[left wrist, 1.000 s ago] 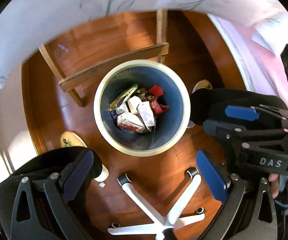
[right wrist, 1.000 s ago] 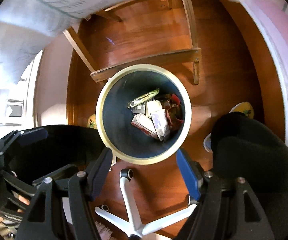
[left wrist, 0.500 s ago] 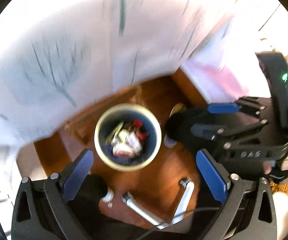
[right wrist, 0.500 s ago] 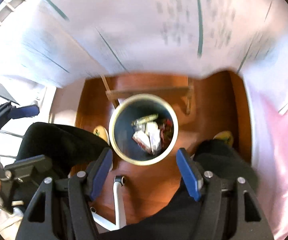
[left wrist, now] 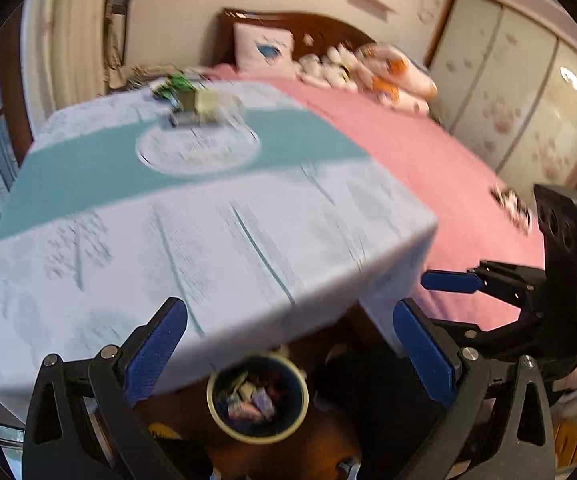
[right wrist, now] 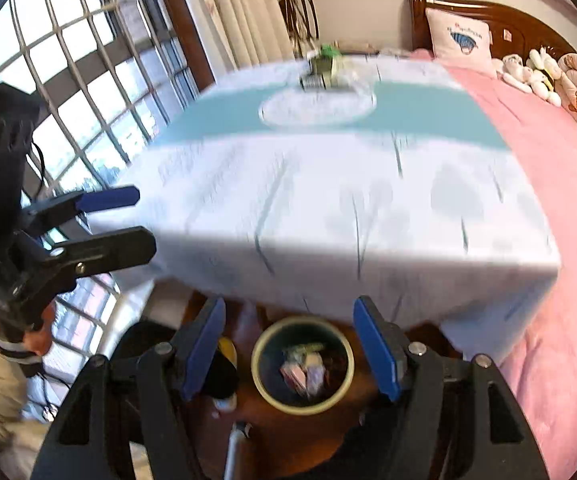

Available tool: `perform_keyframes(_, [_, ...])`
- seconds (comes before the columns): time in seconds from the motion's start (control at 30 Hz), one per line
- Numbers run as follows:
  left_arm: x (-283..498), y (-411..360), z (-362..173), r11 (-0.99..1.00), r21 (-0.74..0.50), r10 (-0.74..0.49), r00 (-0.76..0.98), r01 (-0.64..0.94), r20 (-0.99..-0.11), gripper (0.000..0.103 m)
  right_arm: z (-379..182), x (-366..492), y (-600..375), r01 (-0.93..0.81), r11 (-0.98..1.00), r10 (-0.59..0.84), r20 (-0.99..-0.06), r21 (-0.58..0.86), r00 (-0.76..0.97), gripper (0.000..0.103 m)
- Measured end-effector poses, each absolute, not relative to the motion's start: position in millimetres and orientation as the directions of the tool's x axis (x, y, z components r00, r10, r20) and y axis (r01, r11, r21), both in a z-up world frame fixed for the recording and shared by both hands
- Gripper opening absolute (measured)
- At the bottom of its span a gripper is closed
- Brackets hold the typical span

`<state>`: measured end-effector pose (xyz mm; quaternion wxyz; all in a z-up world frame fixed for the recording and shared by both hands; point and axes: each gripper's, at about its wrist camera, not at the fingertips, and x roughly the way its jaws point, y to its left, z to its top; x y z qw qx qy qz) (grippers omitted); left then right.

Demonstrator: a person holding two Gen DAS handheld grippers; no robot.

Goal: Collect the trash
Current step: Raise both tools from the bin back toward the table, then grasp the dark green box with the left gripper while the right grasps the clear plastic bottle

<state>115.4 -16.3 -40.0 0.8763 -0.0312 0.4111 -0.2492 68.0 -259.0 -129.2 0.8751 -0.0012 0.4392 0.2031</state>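
A round bin [left wrist: 257,400] with a pale rim stands on the wood floor below the table edge, with several wrappers and cartons inside; it also shows in the right wrist view [right wrist: 302,365]. My left gripper [left wrist: 288,352] is open and empty, raised above the bin. My right gripper [right wrist: 294,348] is open and empty too. A blurred pile of trash [left wrist: 194,104] lies at the far end of the table [left wrist: 208,220]; it also shows in the right wrist view [right wrist: 324,70]. Each gripper shows in the other's view, the right [left wrist: 448,280] and the left [right wrist: 120,220].
The table wears a white and teal cloth [right wrist: 328,184]. A bed with a pink cover [left wrist: 428,152] and soft toys [right wrist: 544,72] lies to the right. A barred window [right wrist: 68,80] is on the left. An office chair's base [right wrist: 236,440] stands near the bin.
Both grippers have risen and tilted up from looking straight down into the bin to looking across the table top. Both stay open and empty.
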Motion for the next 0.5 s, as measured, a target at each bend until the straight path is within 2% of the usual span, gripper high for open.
perform_keyframes(0.3, [189, 24, -16, 0.906, -0.278, -0.420, 0.602, 0.319, -0.679, 0.102, -67, 148, -255, -0.343, 0.929, 0.332, -0.714, 0.136, 0.616, 0.067])
perform_keyframes(0.5, [246, 43, -26, 0.922, -0.291, -0.387, 0.599, 0.255, -0.701, 0.102, -67, 208, -248, -0.331, 0.936, 0.312, -0.722, 0.121, 0.618, 0.067])
